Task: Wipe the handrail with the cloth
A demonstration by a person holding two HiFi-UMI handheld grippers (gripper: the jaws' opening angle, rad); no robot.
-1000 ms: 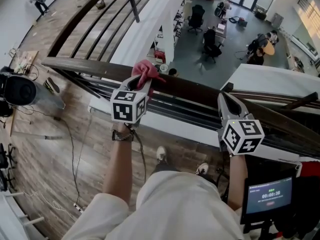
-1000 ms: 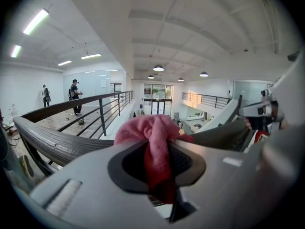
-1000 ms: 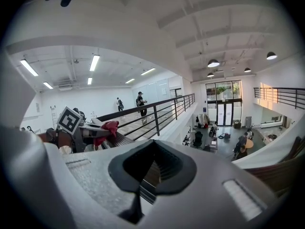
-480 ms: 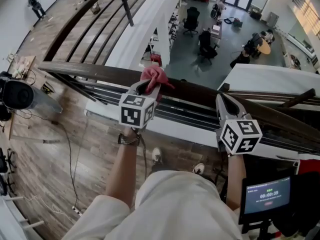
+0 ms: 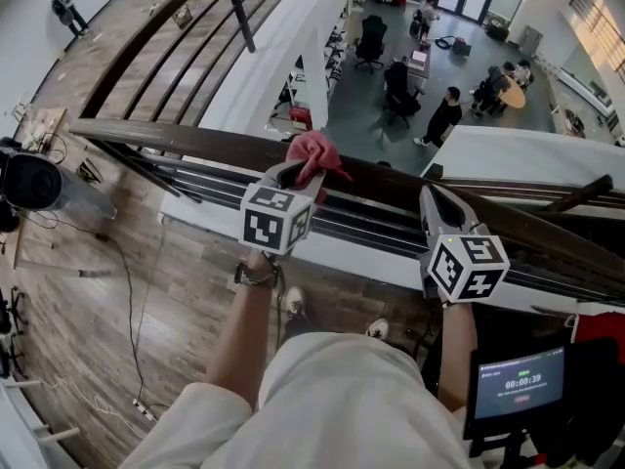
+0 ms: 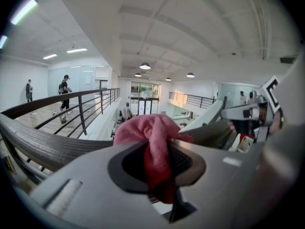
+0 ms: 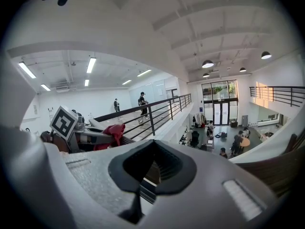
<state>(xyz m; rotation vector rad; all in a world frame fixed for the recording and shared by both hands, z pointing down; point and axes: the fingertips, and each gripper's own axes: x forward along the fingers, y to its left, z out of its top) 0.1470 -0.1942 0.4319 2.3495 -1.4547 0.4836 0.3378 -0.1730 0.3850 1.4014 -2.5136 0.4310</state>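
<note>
A dark wooden handrail crosses the head view from left to right, above an open atrium. My left gripper is shut on a crumpled pink cloth, which lies bunched on top of the rail. In the left gripper view the cloth fills the gap between the jaws, with the handrail running off to the left. My right gripper rests shut over the rail further right, nothing between its jaws. In the right gripper view the cloth shows at the left.
Thin metal bars run below the rail. A black device and cables lie on the wood floor at left. A tablet screen sits bottom right. Beyond the rail is a drop to a lower floor with chairs and people.
My left gripper has slid rightward along the handrail with the cloth, closer to the right gripper. The right gripper has hardly moved. A person has walked into view on the floor below.
</note>
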